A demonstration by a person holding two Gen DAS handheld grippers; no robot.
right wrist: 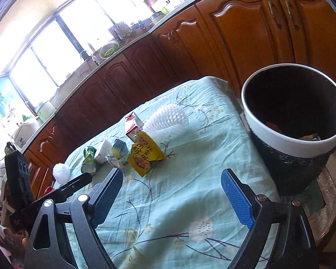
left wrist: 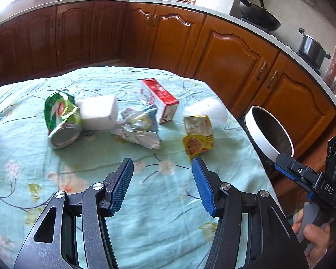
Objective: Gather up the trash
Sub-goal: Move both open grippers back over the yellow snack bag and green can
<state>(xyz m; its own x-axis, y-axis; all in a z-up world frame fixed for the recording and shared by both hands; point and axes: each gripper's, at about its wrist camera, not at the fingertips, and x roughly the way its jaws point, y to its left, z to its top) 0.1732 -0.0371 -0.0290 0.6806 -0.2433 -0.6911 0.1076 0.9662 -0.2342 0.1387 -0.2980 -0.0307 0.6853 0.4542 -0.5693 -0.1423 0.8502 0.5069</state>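
Note:
Trash lies on the floral tablecloth (left wrist: 145,201): a crushed green can (left wrist: 62,118), a white foam block (left wrist: 98,112), a crumpled blue-silver wrapper (left wrist: 138,125), a red-white carton (left wrist: 159,100), a yellow packet (left wrist: 198,136) and a white foam net (left wrist: 209,109). My left gripper (left wrist: 162,168) is open and empty, hovering in front of the wrapper and packet. My right gripper (right wrist: 171,179) is open and empty, short of the yellow packet (right wrist: 143,154). The black bin with a white rim (right wrist: 291,130) stands at the table's right edge and holds some trash.
A second white foam net (right wrist: 61,172) lies at the table's left side. Brown kitchen cabinets (left wrist: 224,51) run behind the table. A wok (left wrist: 259,15) and a pot (left wrist: 312,47) sit on the counter. The right gripper's body (left wrist: 311,179) shows beside the bin (left wrist: 268,132).

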